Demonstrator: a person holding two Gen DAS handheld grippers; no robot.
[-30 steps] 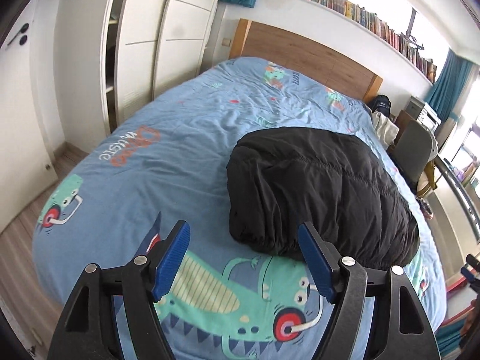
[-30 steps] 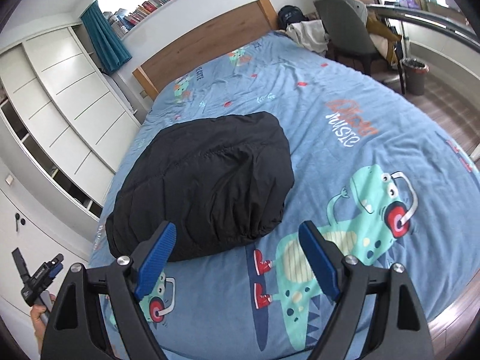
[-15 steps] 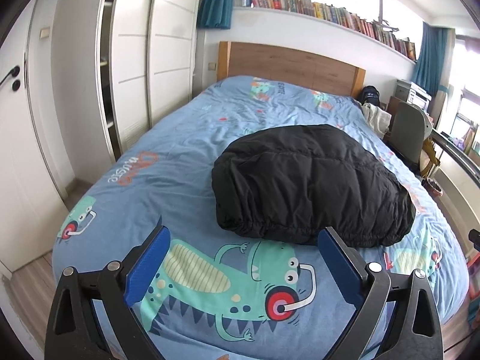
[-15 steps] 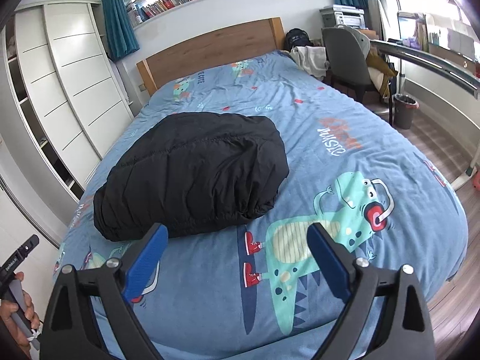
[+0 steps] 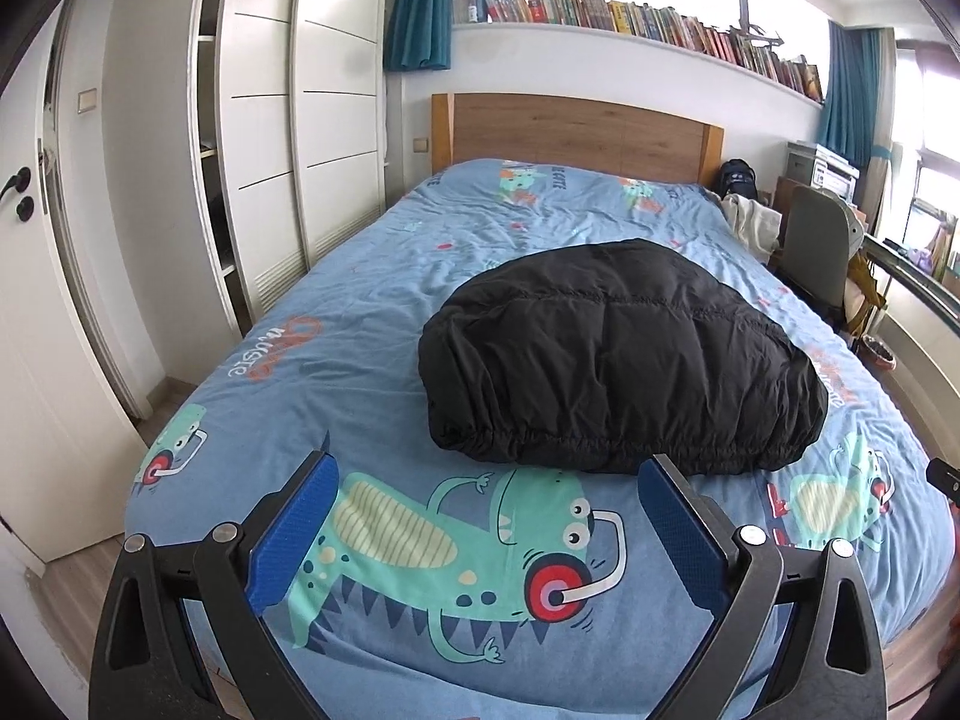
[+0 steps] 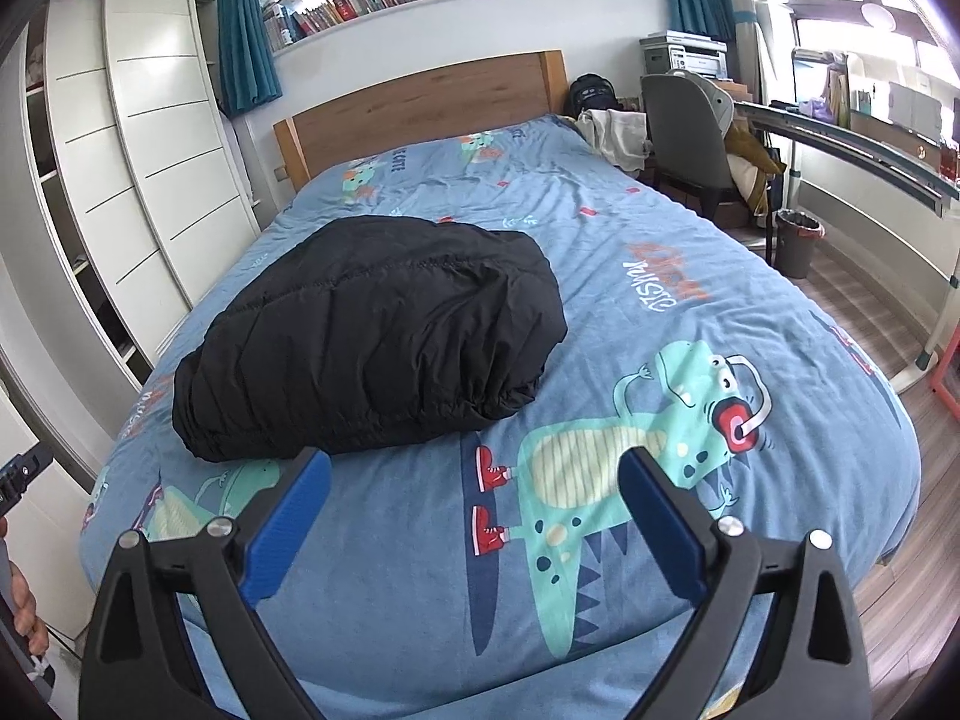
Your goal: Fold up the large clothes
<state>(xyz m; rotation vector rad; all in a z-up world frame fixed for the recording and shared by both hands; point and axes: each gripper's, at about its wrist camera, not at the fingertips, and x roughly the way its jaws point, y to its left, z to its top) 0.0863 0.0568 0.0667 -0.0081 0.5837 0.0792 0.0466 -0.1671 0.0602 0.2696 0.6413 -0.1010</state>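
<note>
Two grippers are in view, and both have changed in the last second. The left gripper (image 5: 486, 516) has had its jaws opening and they now stand released, with only the bedspread (image 5: 372, 360) visible between them. It has drawn back toward the foot of the bed, so the black padded jacket (image 5: 618, 360) lies ahead of the jaws and apart from them. The right gripper (image 6: 474, 510) has likewise been opening and backing off; its jaws are released and nothing is between them.

The jacket rests as a compact, doubled-over bundle on the middle of the bed, its gathered hem toward the foot, in contact with neither gripper. Judgement: the release and withdrawal indicate that the fold is complete, or that a pause precedes one further fold.
</note>
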